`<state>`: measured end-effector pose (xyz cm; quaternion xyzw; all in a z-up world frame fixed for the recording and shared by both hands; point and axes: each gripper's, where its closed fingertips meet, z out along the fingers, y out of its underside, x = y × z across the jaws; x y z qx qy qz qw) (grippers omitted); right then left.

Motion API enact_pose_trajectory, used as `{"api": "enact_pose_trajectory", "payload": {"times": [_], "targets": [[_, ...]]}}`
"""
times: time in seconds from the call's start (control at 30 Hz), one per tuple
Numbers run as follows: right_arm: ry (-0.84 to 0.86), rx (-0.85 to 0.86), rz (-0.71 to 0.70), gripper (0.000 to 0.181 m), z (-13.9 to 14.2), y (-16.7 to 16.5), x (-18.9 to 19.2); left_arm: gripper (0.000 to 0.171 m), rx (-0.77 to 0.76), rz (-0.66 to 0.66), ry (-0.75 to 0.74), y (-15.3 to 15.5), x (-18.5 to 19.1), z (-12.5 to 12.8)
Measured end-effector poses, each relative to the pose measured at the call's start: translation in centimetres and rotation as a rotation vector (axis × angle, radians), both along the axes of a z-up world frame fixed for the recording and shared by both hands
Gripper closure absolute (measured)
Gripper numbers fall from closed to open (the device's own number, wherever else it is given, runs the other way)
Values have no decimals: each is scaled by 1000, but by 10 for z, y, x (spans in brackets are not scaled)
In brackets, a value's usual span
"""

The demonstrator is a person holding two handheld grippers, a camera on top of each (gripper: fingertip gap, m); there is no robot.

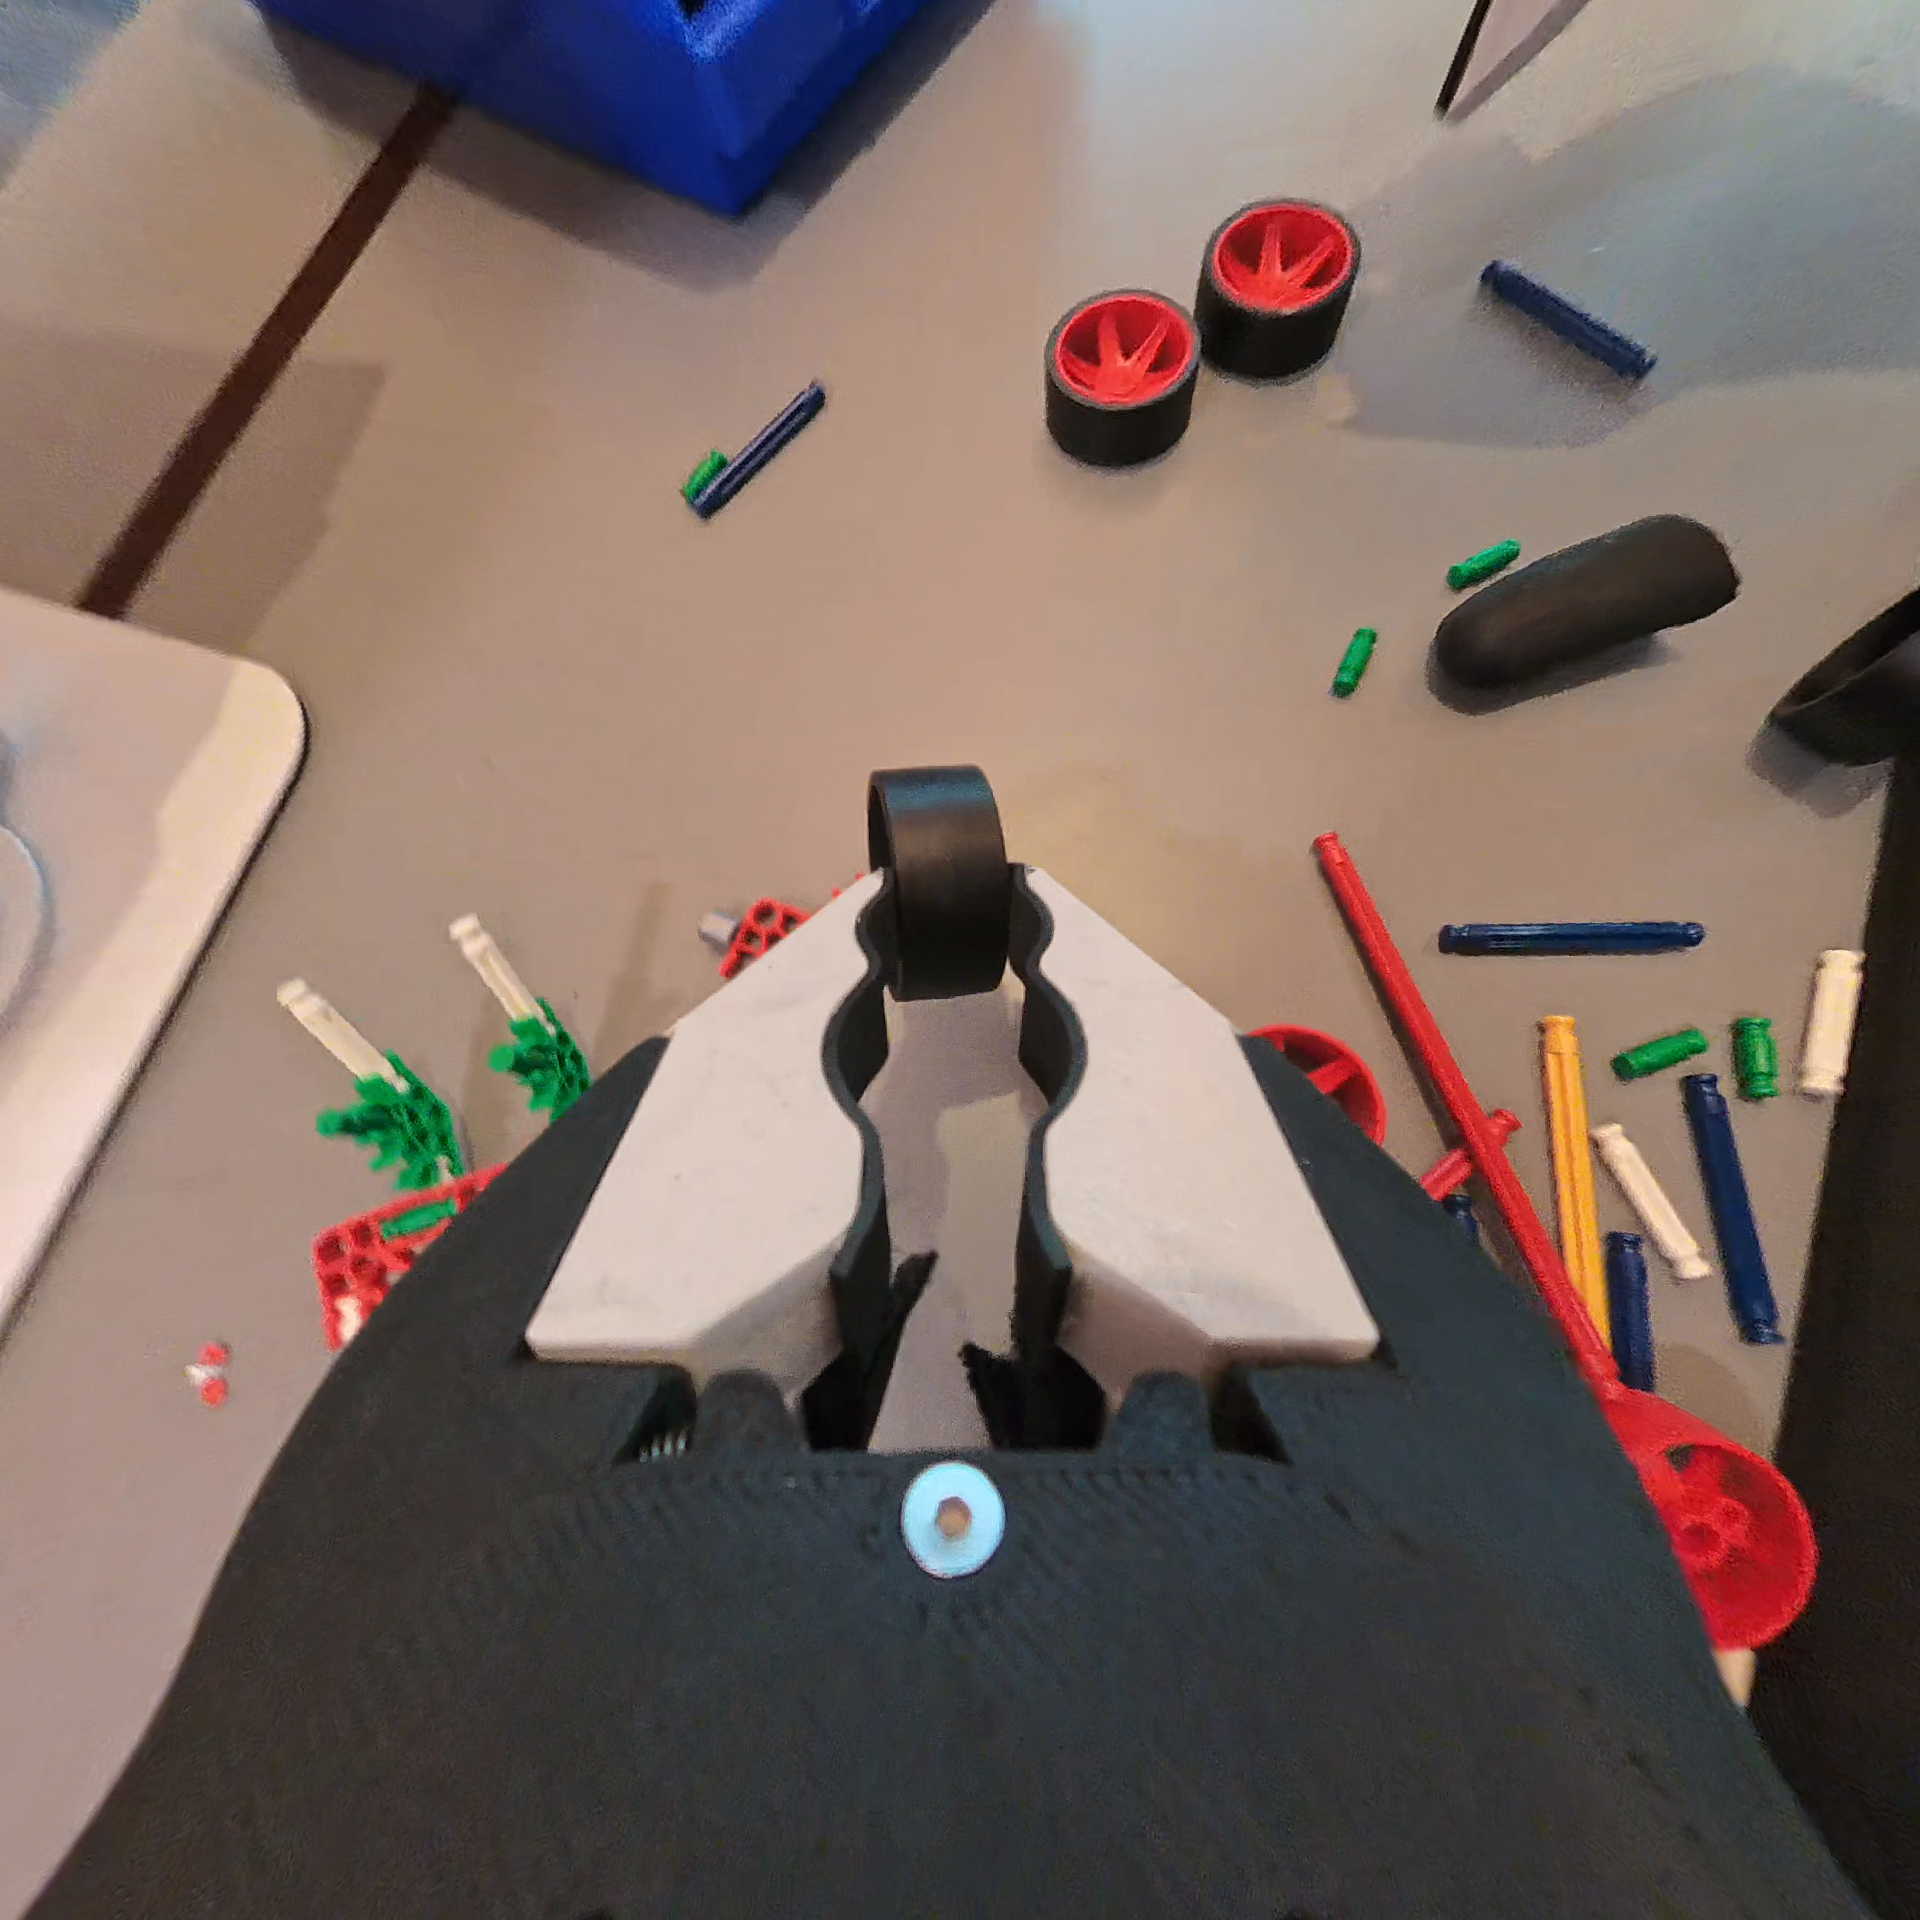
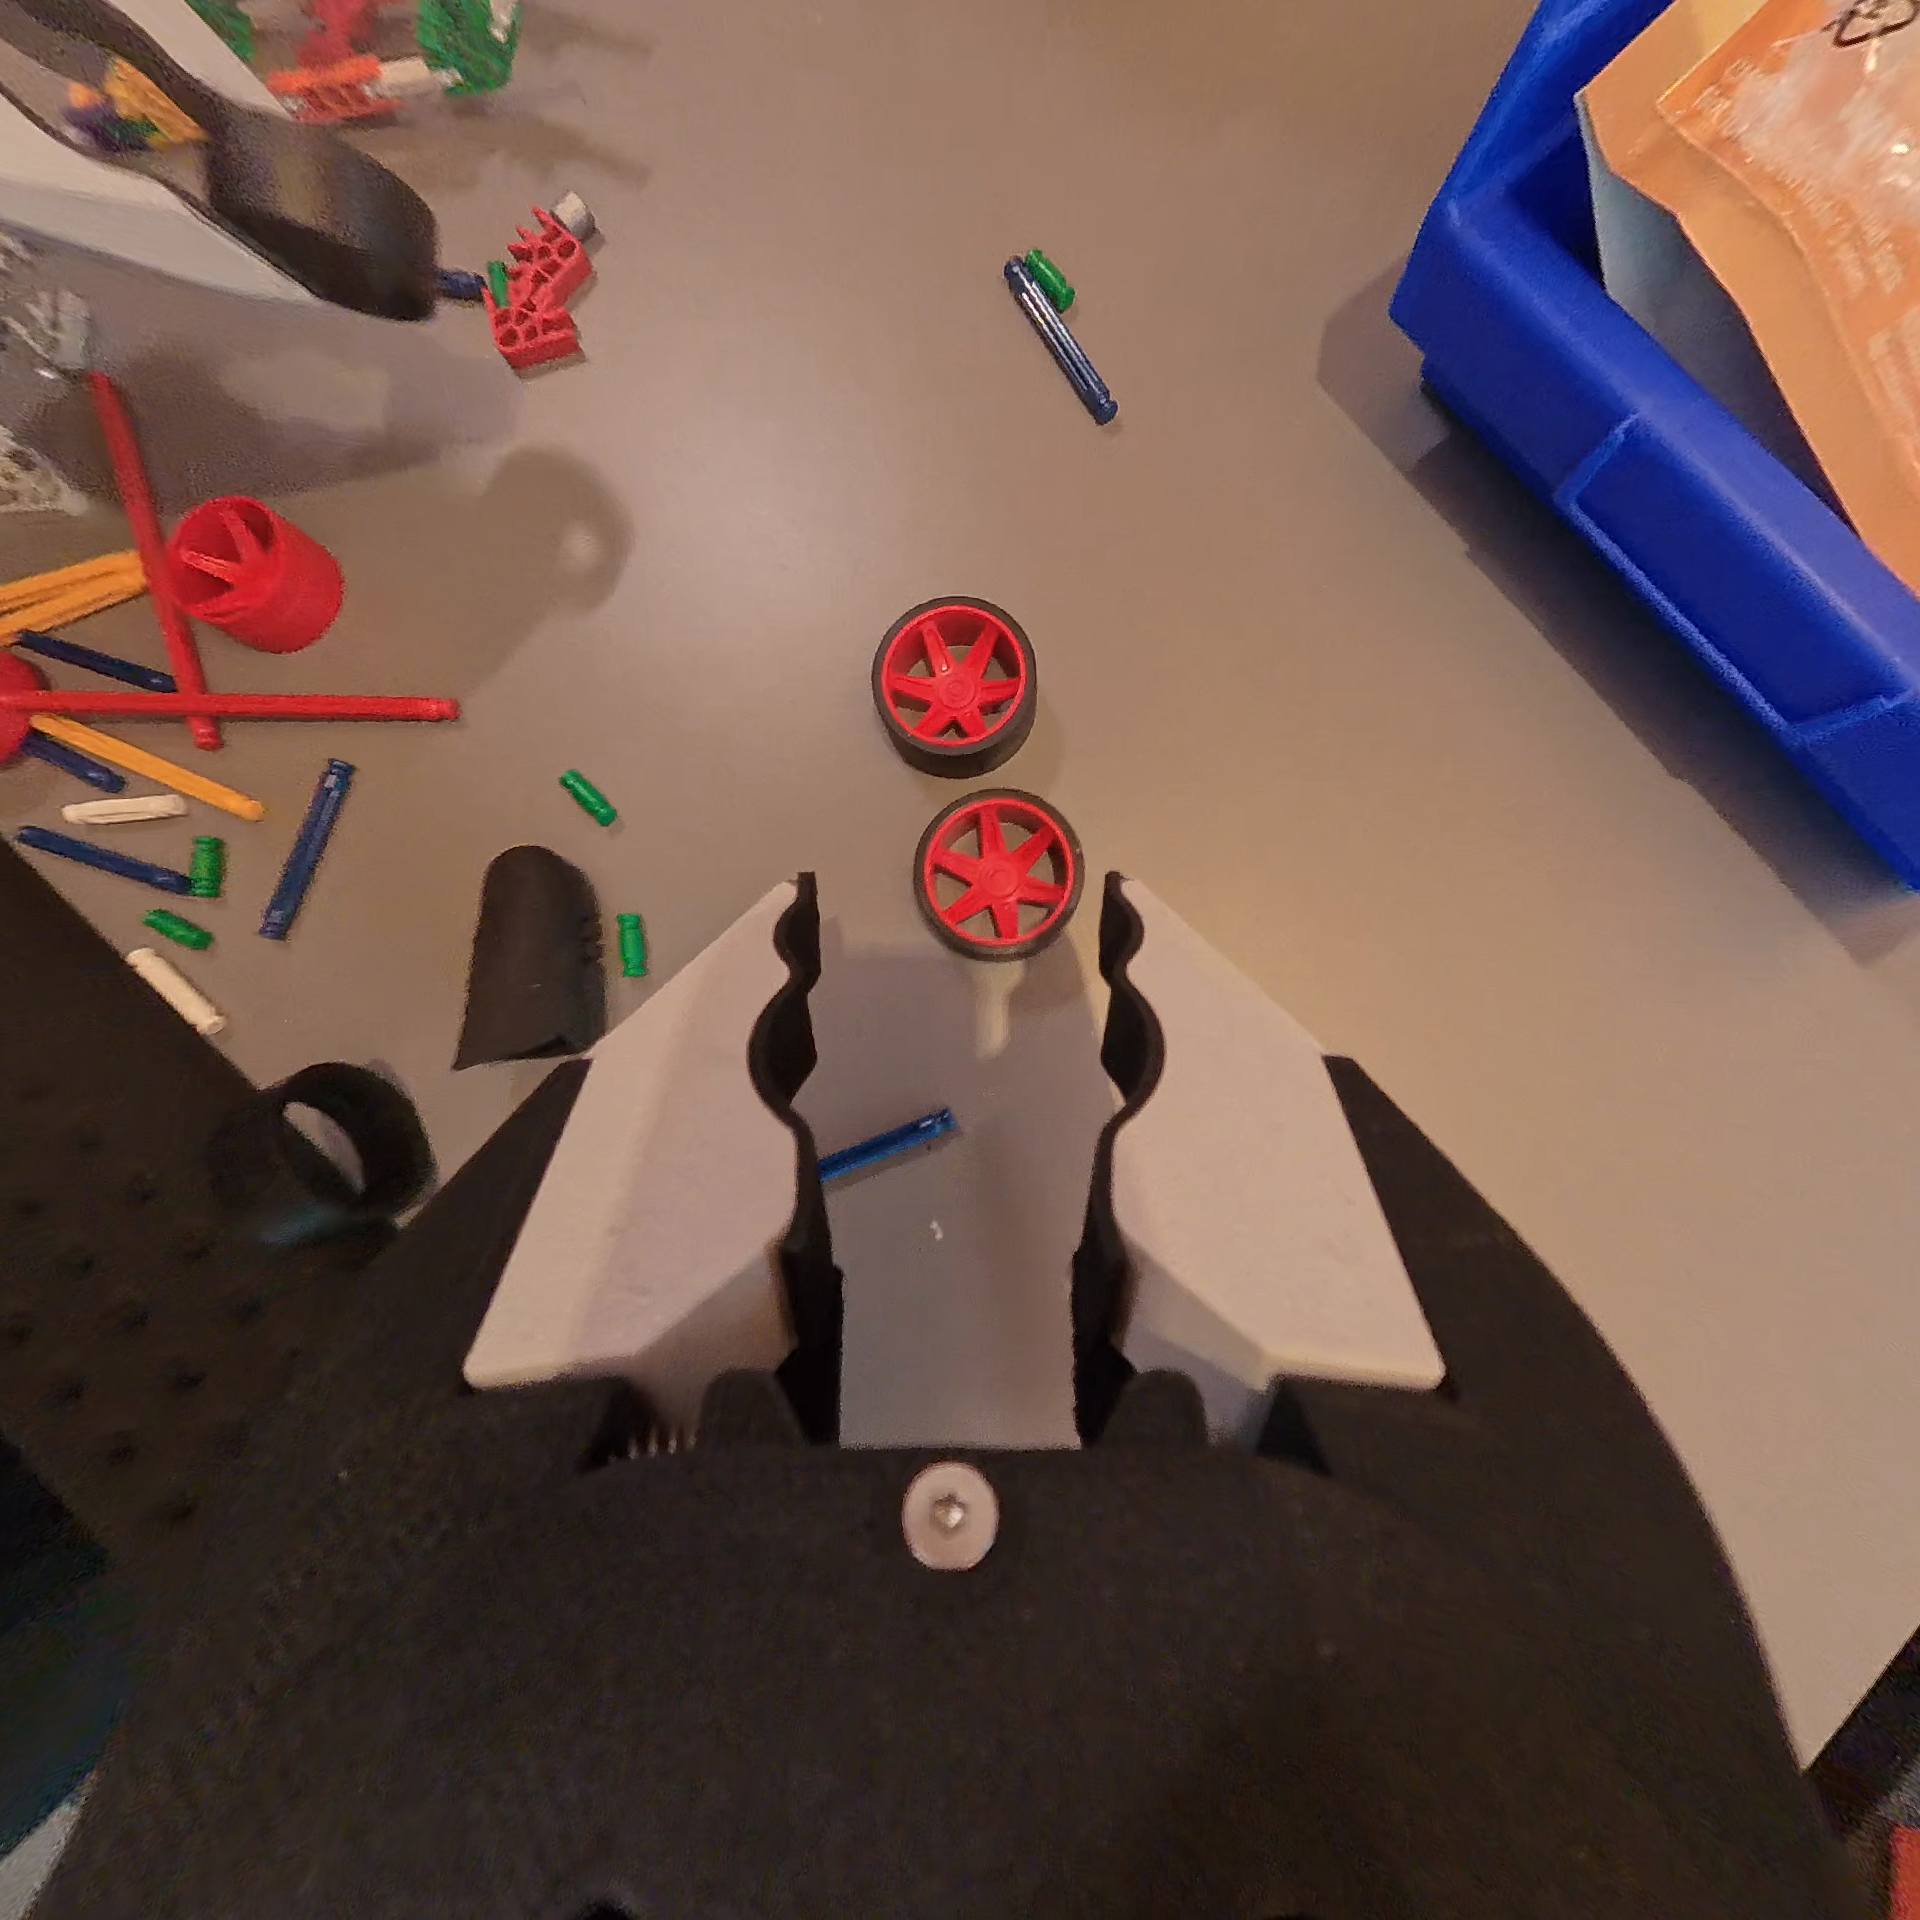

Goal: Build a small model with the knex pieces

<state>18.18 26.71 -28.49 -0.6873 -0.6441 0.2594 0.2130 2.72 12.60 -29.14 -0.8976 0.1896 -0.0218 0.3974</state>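
My left gripper (image 1: pixel 943 894) is shut on a black rubber tyre ring (image 1: pixel 938 883), held upright at its fingertips above the grey table. Two red-hubbed wheels with black tyres (image 1: pixel 1122 376) (image 1: pixel 1278 286) stand side by side farther ahead to the right. My right gripper (image 2: pixel 958 888) is open and empty, low over the table. The nearer wheel (image 2: pixel 997 878) lies just beyond its tips, between the fingers' lines, and the second wheel (image 2: pixel 954 684) is behind it. A short blue rod (image 2: pixel 885 1143) lies on the table between the right fingers.
A blue bin (image 2: pixel 1662 468) holding an orange bag stands at the right. Loose red, blue, yellow, white and green rods lie at the left (image 2: pixel 156 717), with a bare red hub (image 2: pixel 255 571), a black curved piece (image 2: pixel 535 956) and another black tyre ring (image 2: pixel 322 1153). A white tray (image 1: pixel 125 831) is at the left. Tip to tip, the grippers are about 20 centimeters apart. The short blue rod (image 2: pixel 885 1143) sits 9 centimeters or so from the ends of my right fingers. My left wrist view (image 1: pixel 1539 297) looks at it from another angle.
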Motion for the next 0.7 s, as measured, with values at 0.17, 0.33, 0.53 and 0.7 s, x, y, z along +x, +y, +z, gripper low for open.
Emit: {"api": "enact_pose_trajectory", "payload": {"times": [0.17, 0.33, 0.53, 0.7], "targets": [[58, -34, -36, 134, 13, -14, 18, 155, -54, -165, 285, 16, 30, -24], [44, -68, 25, 131, 9, -54, 16, 120, -141, -308, 328, 4, 60, -47], [70, -142, 200, 131, 9, -139, -21, 108, -154, -198, -23, -34, 37, -10], [58, -164, 310, 135, -8, -193, -62, 115, -259, -208, -77, -78, 25, -23]]}}
